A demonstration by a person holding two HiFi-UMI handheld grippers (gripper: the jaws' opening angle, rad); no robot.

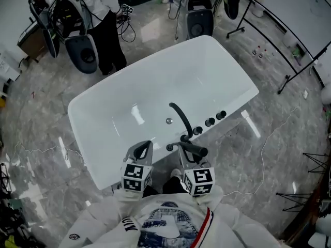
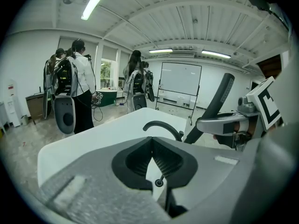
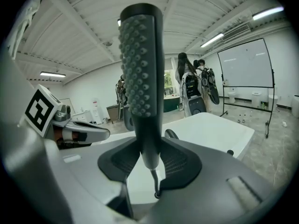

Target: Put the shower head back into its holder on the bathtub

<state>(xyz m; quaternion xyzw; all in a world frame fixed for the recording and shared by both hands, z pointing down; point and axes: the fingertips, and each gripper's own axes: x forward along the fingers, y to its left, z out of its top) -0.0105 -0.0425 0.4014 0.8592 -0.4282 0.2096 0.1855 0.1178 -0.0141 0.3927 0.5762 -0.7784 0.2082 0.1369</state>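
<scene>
Your right tongs (image 3: 148, 147), low in the frame's centre, clench the slim dark nub-textured shower head (image 3: 140, 64) by its smooth narrow neck, at the near rim of the glossy white rounded bathtub (image 1: 155, 81). Your left tongs (image 2: 152, 143) sit pinched together, empty, just beside.

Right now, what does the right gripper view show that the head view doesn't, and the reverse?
Only the right gripper view: the nubbed spray face of the shower head, which stands upright with the right gripper shut on its handle.

Only the head view: the inside of the tub's basin with its drain.

Both: the white bathtub, its curved black spout, the left gripper, and people standing beyond the tub.
</scene>
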